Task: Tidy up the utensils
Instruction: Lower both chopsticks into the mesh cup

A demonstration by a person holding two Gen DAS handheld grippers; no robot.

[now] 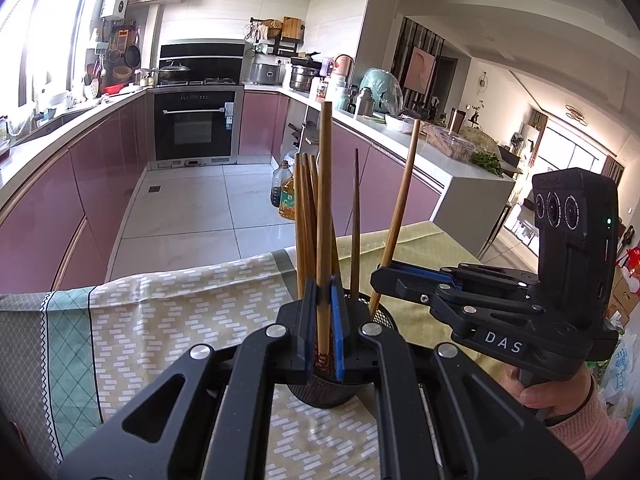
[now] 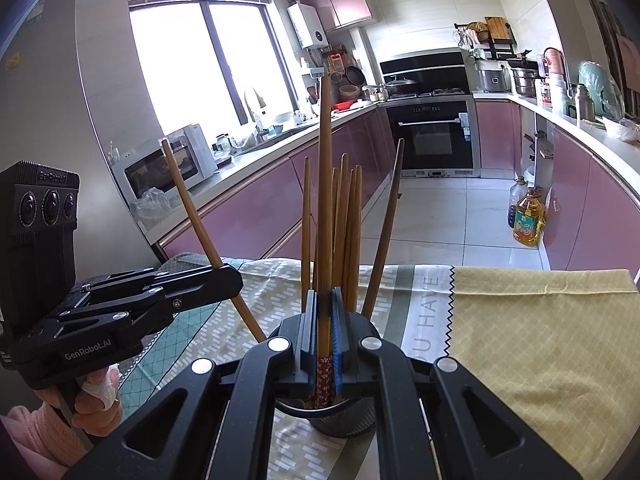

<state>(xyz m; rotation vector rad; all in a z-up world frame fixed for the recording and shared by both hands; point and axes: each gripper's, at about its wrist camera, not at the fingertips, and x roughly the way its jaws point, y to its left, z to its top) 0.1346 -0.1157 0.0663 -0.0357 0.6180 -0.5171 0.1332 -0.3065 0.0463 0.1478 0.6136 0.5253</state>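
Left gripper (image 1: 325, 320) pinching chopstick (image 1: 325, 200) over holder (image 1: 320, 394), lower centre; right gripper (image 2: 325, 328) likewise. Lower straight, release inside rim.

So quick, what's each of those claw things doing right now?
Left gripper: closed on one chopstick.
Right gripper: closed on another chopstick.

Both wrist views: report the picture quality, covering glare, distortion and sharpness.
Left wrist view: the window at the left edge is blown out white, counters bow from fisheye, and the held chopstick is sharp. Right wrist view: the window is blown out with no outdoor detail, corners go dark, and the tablecloth pattern stays crisp.
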